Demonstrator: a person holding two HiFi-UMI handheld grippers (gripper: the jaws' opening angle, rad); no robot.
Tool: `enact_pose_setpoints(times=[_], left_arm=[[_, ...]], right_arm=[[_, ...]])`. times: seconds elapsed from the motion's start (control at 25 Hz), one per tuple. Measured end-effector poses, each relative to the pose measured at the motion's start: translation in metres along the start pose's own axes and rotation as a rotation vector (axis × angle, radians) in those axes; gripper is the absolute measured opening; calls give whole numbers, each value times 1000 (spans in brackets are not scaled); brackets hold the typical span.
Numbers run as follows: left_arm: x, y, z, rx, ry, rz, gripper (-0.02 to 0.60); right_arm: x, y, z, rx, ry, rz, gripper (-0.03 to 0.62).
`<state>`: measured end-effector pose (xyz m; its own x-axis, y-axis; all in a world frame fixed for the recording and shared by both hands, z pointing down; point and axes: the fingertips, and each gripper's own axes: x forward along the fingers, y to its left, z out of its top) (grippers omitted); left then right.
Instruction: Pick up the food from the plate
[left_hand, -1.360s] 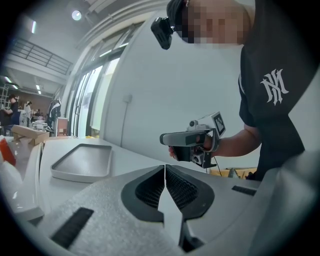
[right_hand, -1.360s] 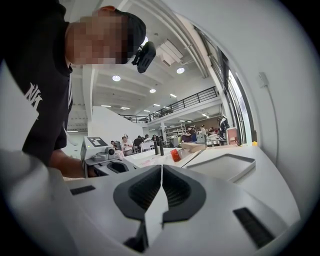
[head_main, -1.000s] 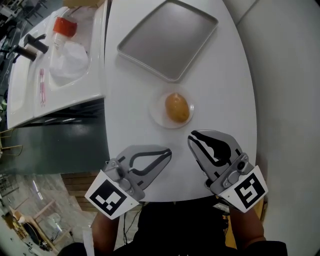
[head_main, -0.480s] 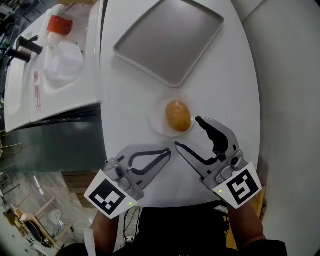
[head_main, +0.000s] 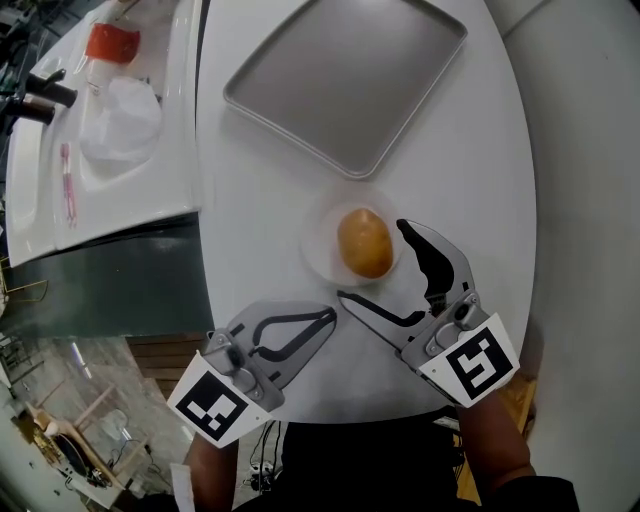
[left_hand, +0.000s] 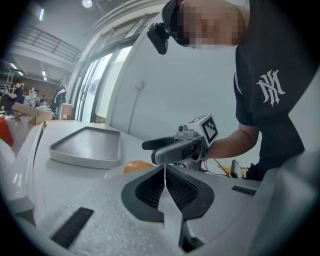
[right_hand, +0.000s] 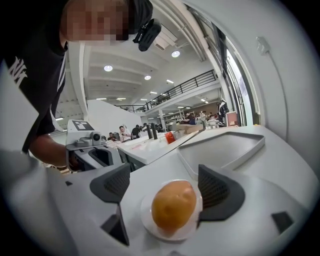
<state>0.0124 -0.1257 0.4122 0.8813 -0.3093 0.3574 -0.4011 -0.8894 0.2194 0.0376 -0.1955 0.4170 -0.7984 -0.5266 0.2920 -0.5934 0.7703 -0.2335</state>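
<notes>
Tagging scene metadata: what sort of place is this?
Probably a big open workshop or lab hall, not a home kitchen: a railed mezzanine, ceiling lights, and people in the background beyond the white table.

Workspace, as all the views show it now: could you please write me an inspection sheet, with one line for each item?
Surface: white round table, carrying only the job's things.
Job's things: orange-brown food lying on a small plate; empty grey tray beyond it.
Clutter: nothing seen on the table.
Grippers: left gripper shut and empty, beside the plate; right gripper open, its jaws have just been opening, one on each side of the food, not pressing it.
Cables: thin cable behind the person's arm.
Surroundings: neighbouring white counter with a red item and a plastic bag; a large hall with people far off.
</notes>
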Motion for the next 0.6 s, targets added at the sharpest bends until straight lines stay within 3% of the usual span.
enact_pose_setpoints(times=[0.32,0.6], left_arm=[[4,7,-5,-34,-17,5,8],[4,11,-8,-44,-26,11,8]], right_arm=[[17,-19,-30,-23,126,-51,420],[29,-22,-46,-67,208,-61,423]])
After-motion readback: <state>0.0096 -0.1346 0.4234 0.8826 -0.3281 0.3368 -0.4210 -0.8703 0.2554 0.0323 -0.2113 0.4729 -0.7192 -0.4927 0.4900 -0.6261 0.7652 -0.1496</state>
